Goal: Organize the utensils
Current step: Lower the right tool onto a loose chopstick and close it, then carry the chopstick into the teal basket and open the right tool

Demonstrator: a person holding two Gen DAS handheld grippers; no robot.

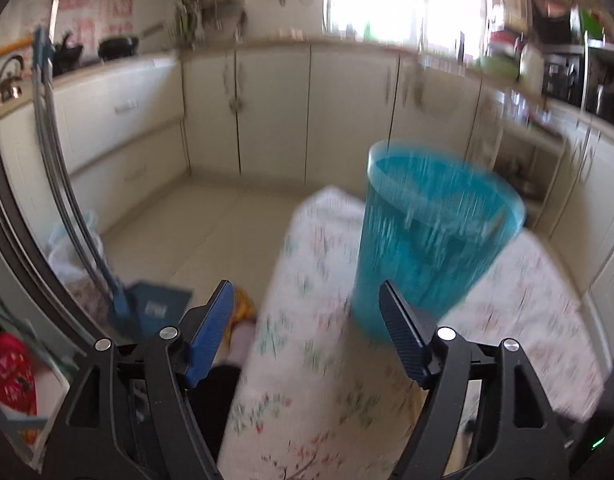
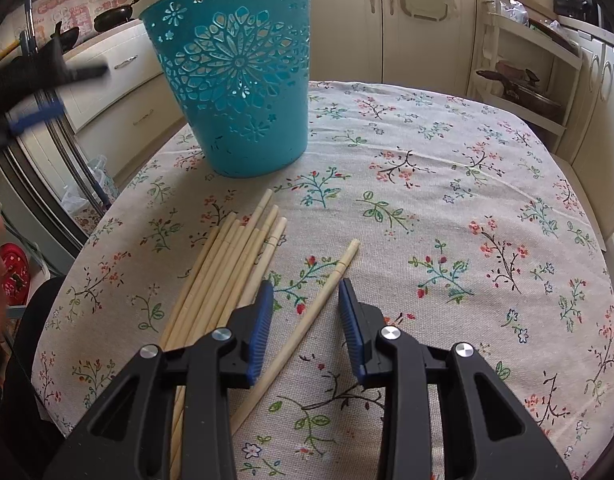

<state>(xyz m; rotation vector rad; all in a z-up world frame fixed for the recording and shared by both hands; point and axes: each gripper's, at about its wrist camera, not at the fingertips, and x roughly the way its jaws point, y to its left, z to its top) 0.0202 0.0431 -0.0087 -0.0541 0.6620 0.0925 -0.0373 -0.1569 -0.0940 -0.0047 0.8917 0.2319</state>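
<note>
Right gripper (image 2: 305, 314) hangs low over the table (image 2: 467, 184), its jaws partly spread and pinching nothing; a single chopstick (image 2: 307, 322) lies flat on the cloth between the blue pads, with a gap on either side. That chopstick runs on a diagonal, its squared end pointing up and to the right, away from the camera, and its other end running down to the left under the gripper body. Just left of it lies a bundle of chopsticks (image 2: 231, 264), side by side and roughly parallel, long axes on a similar diagonal, far ends pointing toward the bin (image 2: 235, 76). The teal bin stands upright on the cloth, beyond the bundle and apart from it. Left gripper (image 1: 307, 304) is spread wide and empty, above the table edge with the bin (image 1: 431, 236) ahead to the right; this view is blurred.
</note>
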